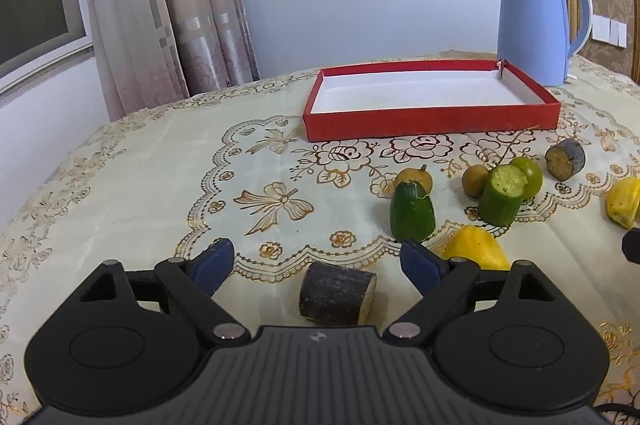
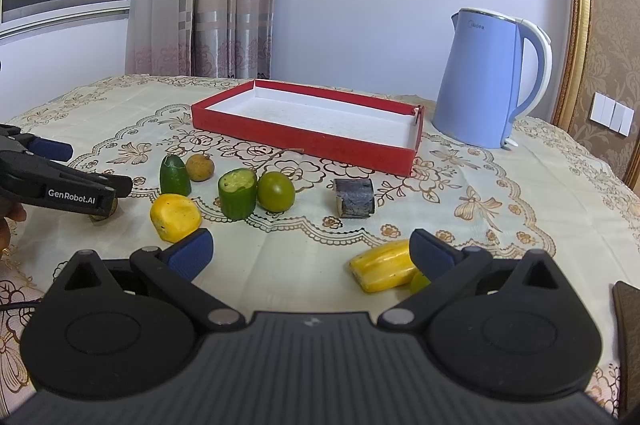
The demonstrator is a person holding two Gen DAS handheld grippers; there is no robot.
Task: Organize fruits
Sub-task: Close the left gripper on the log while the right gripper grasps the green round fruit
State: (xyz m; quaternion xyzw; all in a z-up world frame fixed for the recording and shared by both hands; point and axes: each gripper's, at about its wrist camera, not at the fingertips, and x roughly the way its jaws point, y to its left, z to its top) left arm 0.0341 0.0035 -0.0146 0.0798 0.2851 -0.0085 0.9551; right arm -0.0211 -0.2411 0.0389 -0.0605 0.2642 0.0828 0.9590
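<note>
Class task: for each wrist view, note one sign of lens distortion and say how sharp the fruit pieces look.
Left wrist view: the table edge bows into a curve and the kettle leans inward; fruit stays sharp. Right wrist view: the gold frame bends and dark corners vignette; fruit is crisp, with soft, faint shadows.

The tray (image 2: pixel 304 141) sits toward the back of the surface (image 2: pixel 280 265), upper middle of the right wrist frame, with the kettle (image 2: pixel 486 81) just right of it. Before the tray runs a row: a cucumber end (image 2: pixel 174 176) and a small round fruit (image 2: pixel 199 167) at left, a cucumber chunk (image 2: pixel 237 193) touching a round fruit (image 2: pixel 275 191) in the middle, a cane piece (image 2: pixel 354 197) at right. Nearer, a wedge (image 2: pixel 175 217) lies lower left and another wedge (image 2: pixel 384 266) lower right, perhaps hiding something behind it
</note>
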